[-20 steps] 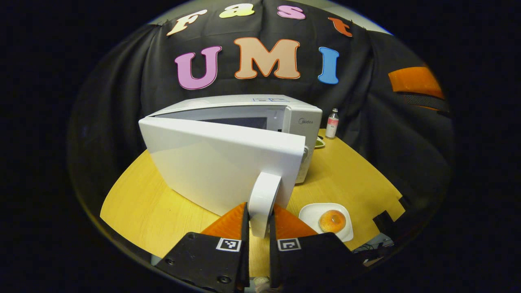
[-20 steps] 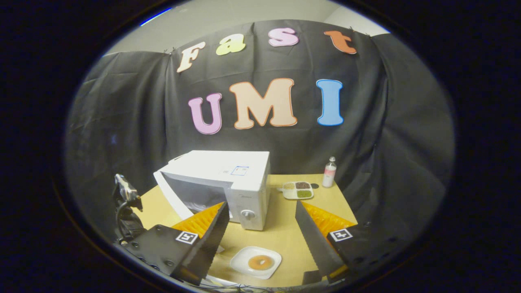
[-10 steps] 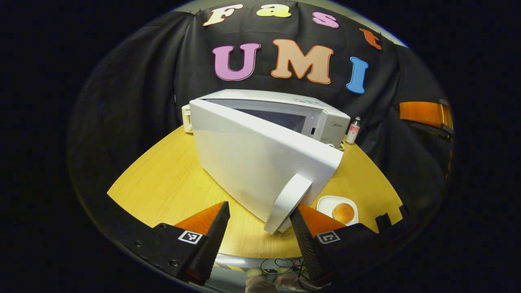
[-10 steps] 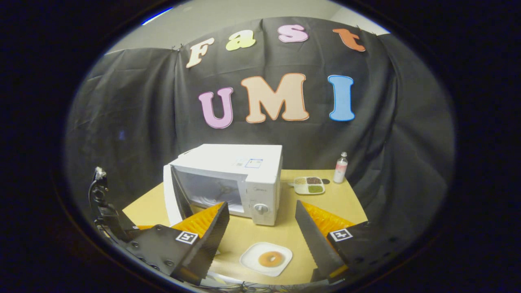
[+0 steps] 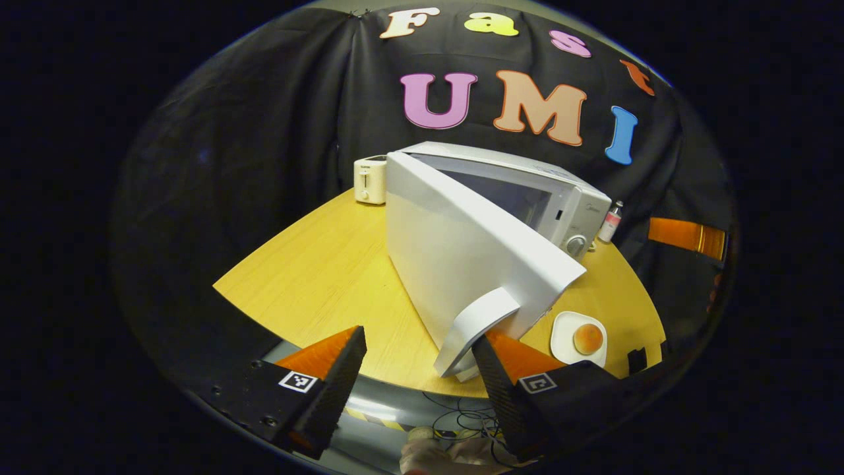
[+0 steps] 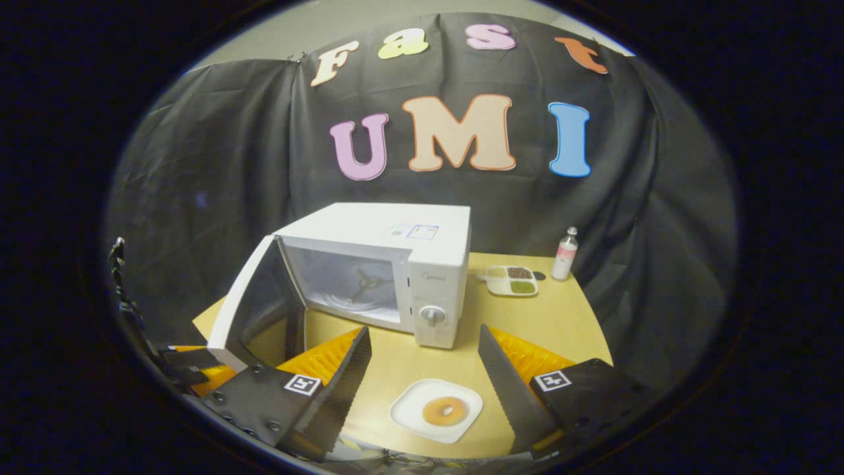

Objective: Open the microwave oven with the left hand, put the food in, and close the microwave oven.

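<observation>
The white microwave (image 6: 422, 257) stands on the yellow table (image 6: 554, 323) with its door (image 6: 250, 303) swung wide; the cavity and turntable show. In the left gripper view the door (image 5: 461, 244) faces me, and its white handle (image 5: 476, 322) hangs just left of my right fingertip (image 5: 491, 359). My left gripper (image 5: 417, 369) is open and neither finger presses the handle. A bun (image 5: 588, 338) lies on a white plate (image 5: 562, 330) near the table's front edge. My right gripper (image 6: 422, 376) is open above that plate (image 6: 409, 412) and the bun (image 6: 444, 411).
A white toaster (image 5: 369, 179) stands left of and behind the microwave. A small bottle (image 6: 564, 245) and a compartment dish (image 6: 511, 280) sit at the back right. The left gripper (image 6: 191, 369) shows beside the door's outer edge. Cables lie below the table edge (image 5: 461, 415).
My left gripper, shut on the door handle a second ago, has opened and let it go. The door has swung much wider. My right gripper has moved forward towards the plate.
</observation>
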Action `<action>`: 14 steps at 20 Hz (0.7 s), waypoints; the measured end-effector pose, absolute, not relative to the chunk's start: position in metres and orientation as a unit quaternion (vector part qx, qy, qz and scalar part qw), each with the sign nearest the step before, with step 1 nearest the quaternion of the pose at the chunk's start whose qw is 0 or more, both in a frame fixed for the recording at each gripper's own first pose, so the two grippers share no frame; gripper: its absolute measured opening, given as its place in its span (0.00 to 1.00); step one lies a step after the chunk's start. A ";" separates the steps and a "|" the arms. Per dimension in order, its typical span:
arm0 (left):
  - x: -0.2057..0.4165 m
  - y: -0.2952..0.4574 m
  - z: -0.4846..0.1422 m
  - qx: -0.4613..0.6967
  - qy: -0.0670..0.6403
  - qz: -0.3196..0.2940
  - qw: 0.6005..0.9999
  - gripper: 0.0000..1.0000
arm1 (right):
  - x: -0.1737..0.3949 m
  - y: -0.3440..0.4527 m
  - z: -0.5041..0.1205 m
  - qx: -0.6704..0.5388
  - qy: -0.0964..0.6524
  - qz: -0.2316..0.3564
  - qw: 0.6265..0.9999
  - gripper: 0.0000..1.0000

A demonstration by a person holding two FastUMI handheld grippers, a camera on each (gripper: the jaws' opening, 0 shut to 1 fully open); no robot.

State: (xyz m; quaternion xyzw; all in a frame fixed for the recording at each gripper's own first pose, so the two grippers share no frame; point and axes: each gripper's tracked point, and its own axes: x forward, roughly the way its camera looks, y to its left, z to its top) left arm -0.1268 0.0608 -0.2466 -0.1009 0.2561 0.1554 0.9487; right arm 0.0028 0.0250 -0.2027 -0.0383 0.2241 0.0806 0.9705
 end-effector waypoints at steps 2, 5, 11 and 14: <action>-0.141 0.079 -0.247 -0.109 0.254 0.178 0.944 0.95 | 0.002 0.030 -0.216 -0.029 0.239 0.083 0.967 1.00; -0.162 0.113 -0.248 -0.114 0.249 0.216 0.937 0.95 | 0.002 0.036 -0.232 -0.014 0.258 0.082 0.963 1.00; -0.191 0.163 -0.253 -0.160 0.234 0.250 0.926 0.95 | -0.001 0.034 -0.265 0.005 0.291 0.056 0.955 0.95; -0.205 0.204 -0.250 -0.136 0.223 0.283 0.923 0.95 | -0.003 0.024 -0.285 0.015 0.314 0.030 0.949 0.95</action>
